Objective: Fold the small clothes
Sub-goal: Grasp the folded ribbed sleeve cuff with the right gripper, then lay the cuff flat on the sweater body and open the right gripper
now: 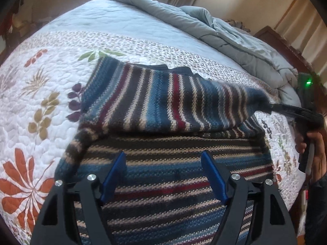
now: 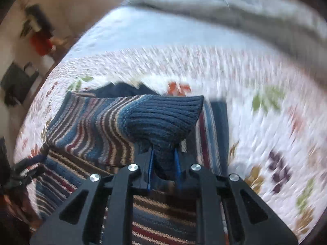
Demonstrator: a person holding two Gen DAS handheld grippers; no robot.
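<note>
A small striped knit sweater (image 1: 163, 183), in blue, maroon, dark and cream bands, lies on the floral quilt (image 1: 40, 94). My left gripper (image 1: 163, 161) hovers just above its body, blue pads wide apart and nothing between them. One sleeve (image 1: 184, 102) is stretched across the sweater toward the right. My right gripper (image 1: 286, 110) holds the end of that sleeve. In the right wrist view the right gripper (image 2: 163, 161) is shut on the ribbed blue sleeve cuff (image 2: 163, 118), which bunches up between the pads.
A crumpled grey comforter (image 1: 224, 30) lies across the far side of the bed. A hand (image 1: 312, 149) holds the right gripper's handle at the bed's right edge. Wooden furniture (image 1: 286, 42) stands beyond the bed.
</note>
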